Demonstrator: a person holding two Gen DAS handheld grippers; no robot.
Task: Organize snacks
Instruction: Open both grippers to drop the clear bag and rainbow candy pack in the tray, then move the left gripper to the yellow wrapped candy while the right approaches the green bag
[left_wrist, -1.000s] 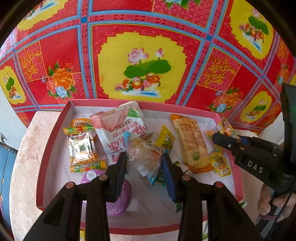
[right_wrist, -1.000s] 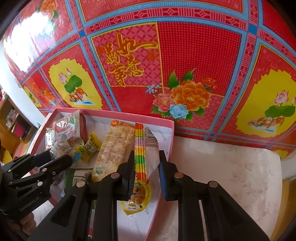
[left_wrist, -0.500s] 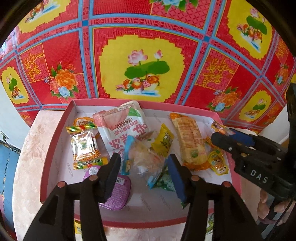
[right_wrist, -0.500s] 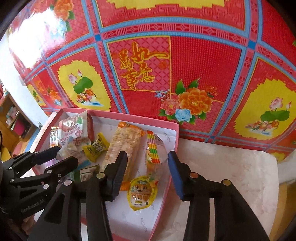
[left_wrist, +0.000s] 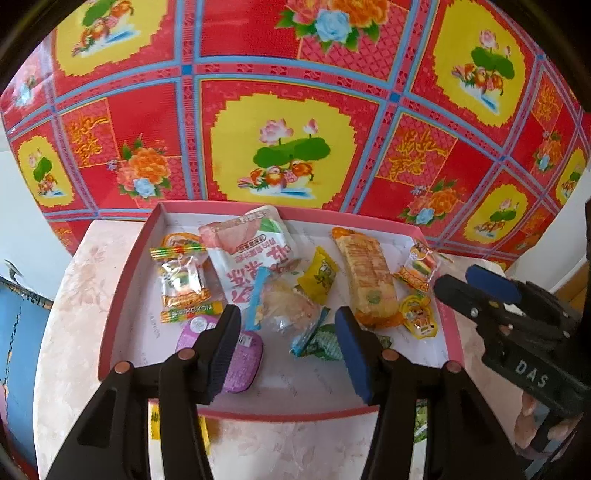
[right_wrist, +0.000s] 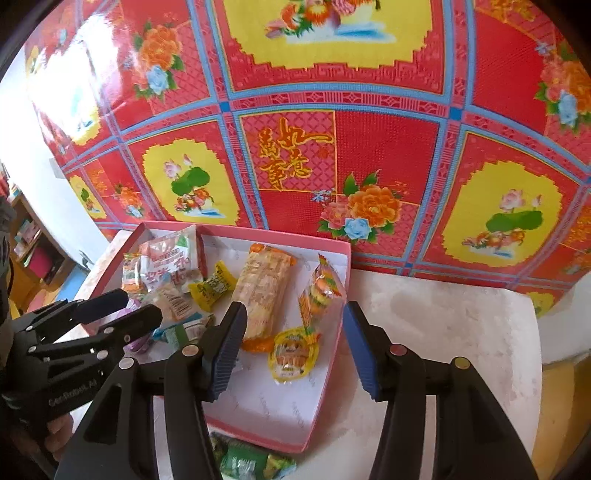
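Left tongs (left_wrist: 288, 341) stand released low in the frame over the pink box (left_wrist: 122, 295), jaws parted with nothing pressed between them; a second ago they pinched the clear packet (left_wrist: 286, 308), which now lies loose in the box's middle, between the jaws in the picture but untouched. Right tongs (right_wrist: 295, 347) have just been opening too, and the striped packet (right_wrist: 321, 291) they held a second ago now rests inside the box, leaning on its right wall above a yellow cup (right_wrist: 293, 356). Both pairs look drawn back and slightly raised. I judge two snacks delivered at once. Green packets (right_wrist: 247, 461) on the surface below the box's near rim, at the bottom of the frame, are likely next.
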